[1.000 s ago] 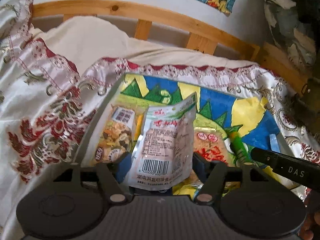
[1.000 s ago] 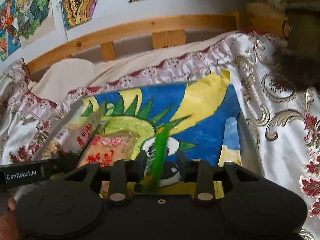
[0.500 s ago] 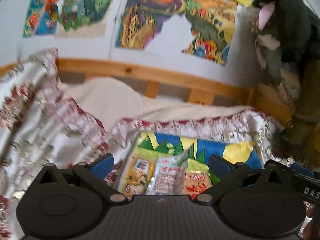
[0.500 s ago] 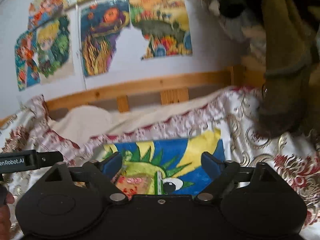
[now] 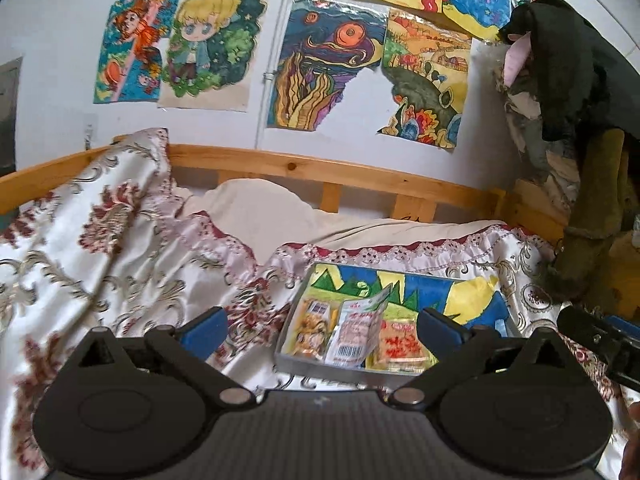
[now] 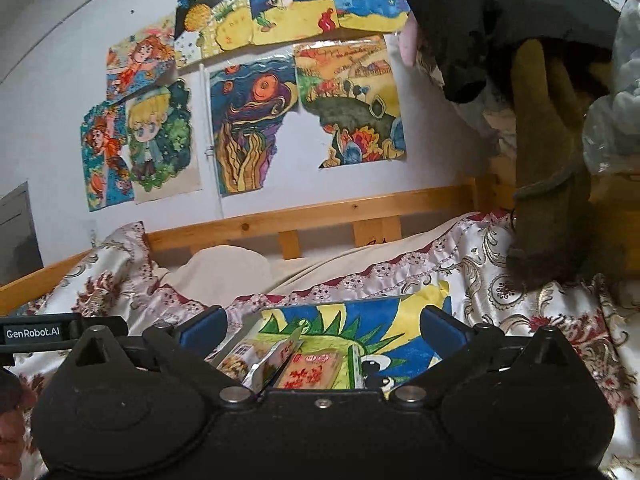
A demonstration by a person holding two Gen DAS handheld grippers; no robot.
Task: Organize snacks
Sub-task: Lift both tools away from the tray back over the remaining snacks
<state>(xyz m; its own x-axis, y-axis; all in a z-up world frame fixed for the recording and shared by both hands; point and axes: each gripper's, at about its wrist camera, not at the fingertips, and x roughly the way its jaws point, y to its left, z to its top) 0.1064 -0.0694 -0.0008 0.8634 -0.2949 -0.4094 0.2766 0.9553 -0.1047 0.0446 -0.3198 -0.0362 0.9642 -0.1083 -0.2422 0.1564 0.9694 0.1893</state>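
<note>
Left wrist view: a shallow grey-rimmed tray [image 5: 285,354] with a bright blue, yellow and green cartoon drawing on its floor lies on the bed, on a glossy white bedspread patterned in dark red and gold [image 5: 100,248]. Three snack packets sit side by side at its near left end. Furthest left is a packet printed with a picture of mixed nuts [image 5: 311,330]. Next to it a silvery-white foil packet with red lettering and a barcode [image 5: 354,338] stands tilted, its upper corner raised above its neighbours. To the right lies a flat orange packet with red characters [image 5: 402,348]. The far half of the tray shows only the drawing. The left gripper [image 5: 320,326] hangs above and short of the tray, its blue-padded fingers [image 5: 202,330] spread wide with nothing between them.

From the right wrist camera the same tray [image 6: 404,300] appears lower in the frame, with a thin green stick-shaped packet [image 6: 356,366] lying just right of the orange packet [image 6: 310,372]. The right gripper [image 6: 322,332] is still parting its fingers [image 6: 438,330], and they grasp nothing. A wooden bed rail [image 6: 320,216] runs behind, below children's paintings taped to the white wall [image 6: 256,120].
</note>
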